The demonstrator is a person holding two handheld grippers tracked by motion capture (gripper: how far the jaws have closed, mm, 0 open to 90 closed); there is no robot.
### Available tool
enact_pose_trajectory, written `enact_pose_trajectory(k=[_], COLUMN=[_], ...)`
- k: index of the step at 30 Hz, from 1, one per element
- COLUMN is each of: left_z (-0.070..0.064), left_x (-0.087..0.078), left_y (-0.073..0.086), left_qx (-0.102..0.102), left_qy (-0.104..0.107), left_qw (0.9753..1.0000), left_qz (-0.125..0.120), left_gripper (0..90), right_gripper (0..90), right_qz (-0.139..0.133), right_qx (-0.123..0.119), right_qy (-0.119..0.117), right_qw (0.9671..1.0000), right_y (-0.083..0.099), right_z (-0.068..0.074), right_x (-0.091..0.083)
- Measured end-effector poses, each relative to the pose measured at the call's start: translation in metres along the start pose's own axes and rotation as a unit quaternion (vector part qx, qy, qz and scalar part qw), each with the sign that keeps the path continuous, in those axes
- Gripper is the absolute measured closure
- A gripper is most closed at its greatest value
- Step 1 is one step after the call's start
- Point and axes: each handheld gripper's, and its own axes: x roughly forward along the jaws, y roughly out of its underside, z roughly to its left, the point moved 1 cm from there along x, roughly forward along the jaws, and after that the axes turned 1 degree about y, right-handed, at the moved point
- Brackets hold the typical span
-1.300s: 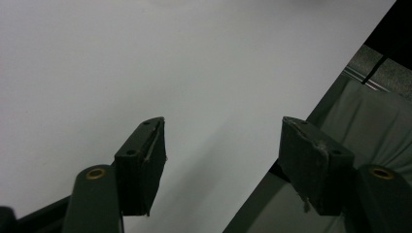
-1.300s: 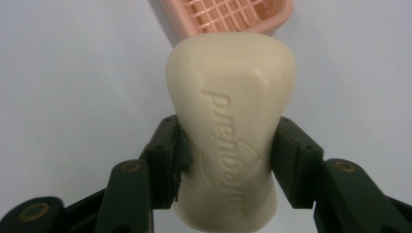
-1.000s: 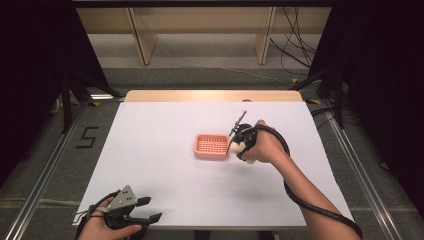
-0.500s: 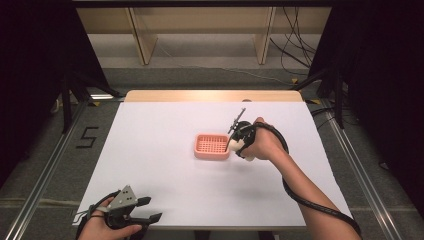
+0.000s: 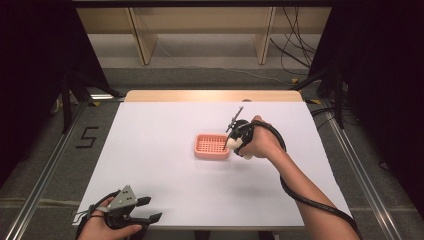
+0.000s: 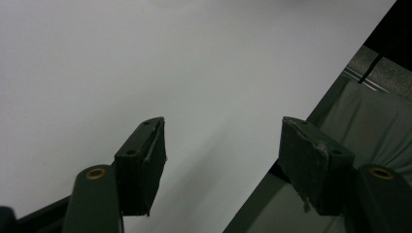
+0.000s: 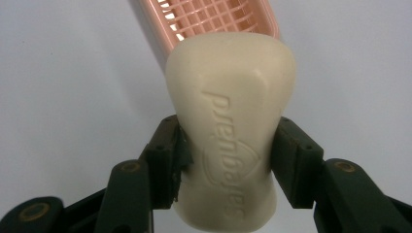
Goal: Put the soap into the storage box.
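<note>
A cream bar of soap (image 7: 231, 121) with embossed lettering is clamped between the jaws of my right gripper (image 7: 226, 160), which is shut on it. Just past the soap lies a pink slotted soap dish (image 7: 214, 22). In the high view the dish (image 5: 211, 146) sits near the table's middle, and my right gripper (image 5: 235, 142) holds the soap (image 5: 233, 144) at the dish's right edge. My left gripper (image 5: 147, 210) rests at the table's near left edge, open and holding nothing. Its jaws (image 6: 221, 160) stand wide apart over the white table edge.
The white table top (image 5: 165, 130) spreads out around the dish. A wooden strip (image 5: 200, 95) runs along its far edge. Metal rails (image 5: 45, 170) flank the table on both sides. Wooden shelf legs (image 5: 142, 42) and cables (image 5: 295, 45) lie on the floor beyond.
My right gripper with the soap has shifted slightly, staying at the dish's right edge. The left gripper has not moved.
</note>
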Motion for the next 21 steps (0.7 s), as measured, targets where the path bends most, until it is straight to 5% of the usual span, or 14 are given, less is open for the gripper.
enact_pose_trajectory(k=[21], left_z=[0.0009], left_x=[-0.0015], left_y=[-0.0005], left_qx=[0.009], left_qy=[-0.001], left_qw=[0.9999], left_qz=[0.008], left_gripper=[33.7], right_gripper=[50.6], right_qz=[-0.009], right_qx=[-0.011], right_qy=[0.003], right_qw=[0.9999], right_y=[-0.0067], right_z=[-0.0004], right_x=[0.0023])
